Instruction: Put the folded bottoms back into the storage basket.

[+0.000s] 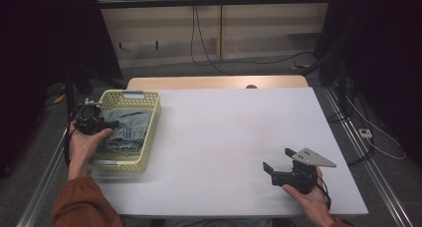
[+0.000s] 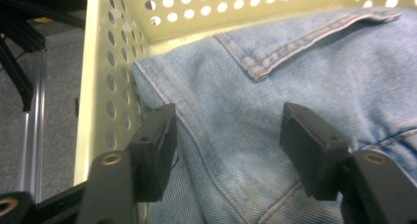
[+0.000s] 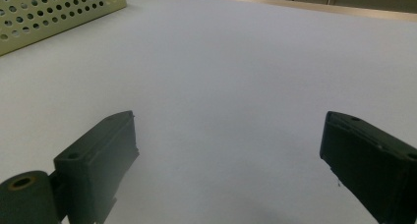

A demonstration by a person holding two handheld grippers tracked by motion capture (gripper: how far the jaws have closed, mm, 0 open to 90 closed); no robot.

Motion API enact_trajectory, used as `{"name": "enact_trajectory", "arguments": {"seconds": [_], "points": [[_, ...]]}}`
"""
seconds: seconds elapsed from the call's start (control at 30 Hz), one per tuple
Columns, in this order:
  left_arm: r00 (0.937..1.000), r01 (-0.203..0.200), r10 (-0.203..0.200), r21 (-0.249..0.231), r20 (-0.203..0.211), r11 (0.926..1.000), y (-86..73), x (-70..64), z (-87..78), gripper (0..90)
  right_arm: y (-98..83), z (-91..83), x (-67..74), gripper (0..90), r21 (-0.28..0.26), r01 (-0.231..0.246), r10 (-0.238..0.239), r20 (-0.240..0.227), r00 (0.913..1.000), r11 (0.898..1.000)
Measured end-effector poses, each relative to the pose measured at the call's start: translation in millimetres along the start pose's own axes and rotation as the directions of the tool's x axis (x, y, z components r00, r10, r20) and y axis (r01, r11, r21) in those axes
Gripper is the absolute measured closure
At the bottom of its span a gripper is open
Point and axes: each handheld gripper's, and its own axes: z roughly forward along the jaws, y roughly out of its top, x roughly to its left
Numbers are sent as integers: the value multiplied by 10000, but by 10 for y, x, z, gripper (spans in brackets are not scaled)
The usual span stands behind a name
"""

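Your left gripper (image 1: 91, 118) sits at the near-left wall of the pale yellow perforated basket (image 1: 151, 127), held from below by your left hand (image 1: 85, 145), with an orange-brown sleeve (image 1: 82, 204) trailing toward the table's near edge. In the left gripper view its two black jaws stand apart over the blue denim garment (image 2: 275, 111) that lies inside the basket (image 2: 110, 62); the gripper (image 2: 227, 130) is spread wide, with one jaw close to the basket's perforated side wall and the other out over the cloth near a stitched seam — whether the jaw tips touch the fabric cannot be told. From the high view the denim (image 1: 124, 132) fills most of the basket's floor, and a thin dark object (image 1: 130, 114), too small to identify, rests on it toward the basket's far end. The basket itself stands at the left edge of the white table (image 1: 229, 132), its long side running away from you. Your right gripper (image 1: 279, 160) lies well apart from the basket, across the table near the near-right corner, cradled by your right hand (image 1: 311, 199) with its grey three-cornered plate (image 1: 312, 157) on top. Its jaws are likewise spread wide and hold nothing — the right gripper view shows the gripper (image 3: 228, 153) over bare white tabletop (image 3: 231, 71), with a corner of the basket (image 3: 54, 13) at the upper left, far from the jaws.
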Motion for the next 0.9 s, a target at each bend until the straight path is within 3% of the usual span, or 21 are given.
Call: {"name": "enact_trajectory", "arguments": {"seconds": [0.07, 0.37, 0.47, 0.53, 0.67, 0.77, 0.9], "points": [[9996, -259, 261, -173, 97, 9995, 1, -21, -5, 331, 1, 1, -1, 70, -3, -6, 6, -10, 10000, 10000], [9999, -128, 124, -792, -53, 9968, 30, -18, -83, 103, 6, 9, 4, 70, 15, 35, -35, -38, 10000, 10000], [9980, -429, 470, -924, 418, 9948, 31, -25, -124, 51, 6, 11, 6, 70, 3, 54, -54, -36, 10000, 10000], [9969, -539, 603, -1219, 495, 9911, 31, -29, -166, 59, 8, 10, 5, 70, -8, 48, -48, -35, 10000, 10000], [9921, -611, 844, -2294, 930, 9714, 8, -25, -250, 52, 10, 10, 8, 69, -14, 5, -5, 43, 10000, 10000], [9937, -266, 520, -2420, 990, 9699, 12, -21, -277, 51, 16, 12, 21, 69, -16, 67, -67, 57, 10000, 10000], [9967, -242, 431, -2568, 682, 9662, 37, -26, -308, 52, 22, 20, 34, 69, -4, 119, -119, 75, 9999, 9999]]}}
